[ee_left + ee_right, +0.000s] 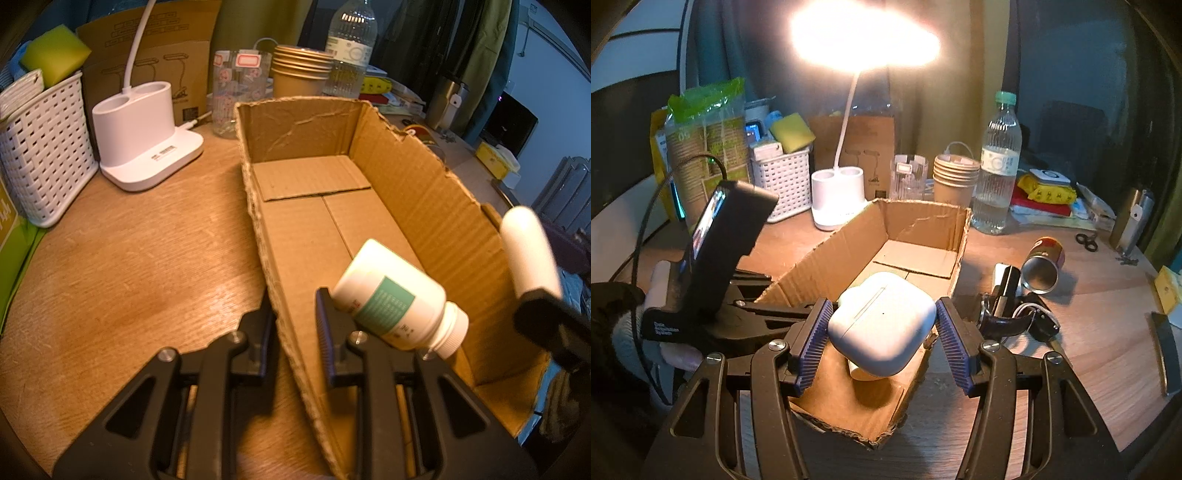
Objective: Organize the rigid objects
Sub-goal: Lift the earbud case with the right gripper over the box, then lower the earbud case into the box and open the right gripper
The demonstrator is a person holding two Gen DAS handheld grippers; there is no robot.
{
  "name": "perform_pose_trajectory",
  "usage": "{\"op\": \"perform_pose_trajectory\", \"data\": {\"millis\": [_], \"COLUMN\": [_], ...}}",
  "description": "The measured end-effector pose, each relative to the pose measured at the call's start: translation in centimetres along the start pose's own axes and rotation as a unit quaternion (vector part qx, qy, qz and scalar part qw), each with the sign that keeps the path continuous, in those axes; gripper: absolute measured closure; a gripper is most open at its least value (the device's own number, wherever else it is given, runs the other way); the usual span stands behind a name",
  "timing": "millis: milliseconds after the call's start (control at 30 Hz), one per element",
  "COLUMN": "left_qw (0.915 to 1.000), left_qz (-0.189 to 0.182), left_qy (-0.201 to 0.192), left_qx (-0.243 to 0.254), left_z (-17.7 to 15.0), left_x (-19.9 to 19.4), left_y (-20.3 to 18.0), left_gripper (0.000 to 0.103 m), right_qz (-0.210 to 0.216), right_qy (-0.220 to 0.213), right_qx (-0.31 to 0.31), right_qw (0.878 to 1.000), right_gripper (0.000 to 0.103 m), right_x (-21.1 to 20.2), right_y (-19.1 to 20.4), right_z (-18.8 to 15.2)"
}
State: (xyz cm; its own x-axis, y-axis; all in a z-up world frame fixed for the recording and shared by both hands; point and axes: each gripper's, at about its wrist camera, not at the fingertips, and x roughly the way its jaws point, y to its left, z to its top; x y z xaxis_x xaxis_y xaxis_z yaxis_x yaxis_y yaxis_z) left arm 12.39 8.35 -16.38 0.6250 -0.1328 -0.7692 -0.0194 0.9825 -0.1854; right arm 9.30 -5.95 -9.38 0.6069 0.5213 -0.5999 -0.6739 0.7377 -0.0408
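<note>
An open cardboard box (424,206) lies on the wooden table; it also shows in the right wrist view (820,258). My left gripper (295,306) straddles the box's left wall, its fingers closed on that wall. A white pill bottle (395,295) with a green label lies on its side inside the box, beside my right finger. In the right wrist view a white earbud case (882,321) sits between the fingers of my right gripper (882,328), above the box's near end. The left pad touches it; a small gap shows at the right pad. The pill bottle (860,371) peeks out beneath the case.
A white lamp base (144,136), white basket (44,155), glass (236,92), paper cups (299,70) and water bottle (351,44) stand behind the box. A tipped can (1043,266), keys and black items (1008,306), scissors (1087,242) lie right of the box.
</note>
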Motion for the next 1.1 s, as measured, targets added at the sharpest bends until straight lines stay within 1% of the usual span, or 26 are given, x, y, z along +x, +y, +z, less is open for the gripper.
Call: {"op": "perform_pose_trajectory", "data": {"millis": [233,833,1100], "left_qw": [1.0,1.0,1.0], "left_qz": [0.0,0.0,0.0], "left_qy": [0.0,0.0,0.0], "left_qx": [0.0,0.0,0.0], "left_z": [0.0,0.0,0.0], "left_x": [0.0,0.0,0.0], "left_y": [0.0,0.0,0.0], "left_gripper": [0.08,0.079,0.078], "right_qz": [0.0,-0.002,0.005], "right_qy": [0.017,0.02,0.018], "right_qx": [-0.003,-0.007,-0.009], "right_qw": [1.0,1.0,1.0], "right_gripper": [0.042,0.042,0.042], "right_x": [1.3,1.6,1.5], "right_y": [0.3,0.4,0.6], "right_z": [-0.5,-0.5,-0.5]}}
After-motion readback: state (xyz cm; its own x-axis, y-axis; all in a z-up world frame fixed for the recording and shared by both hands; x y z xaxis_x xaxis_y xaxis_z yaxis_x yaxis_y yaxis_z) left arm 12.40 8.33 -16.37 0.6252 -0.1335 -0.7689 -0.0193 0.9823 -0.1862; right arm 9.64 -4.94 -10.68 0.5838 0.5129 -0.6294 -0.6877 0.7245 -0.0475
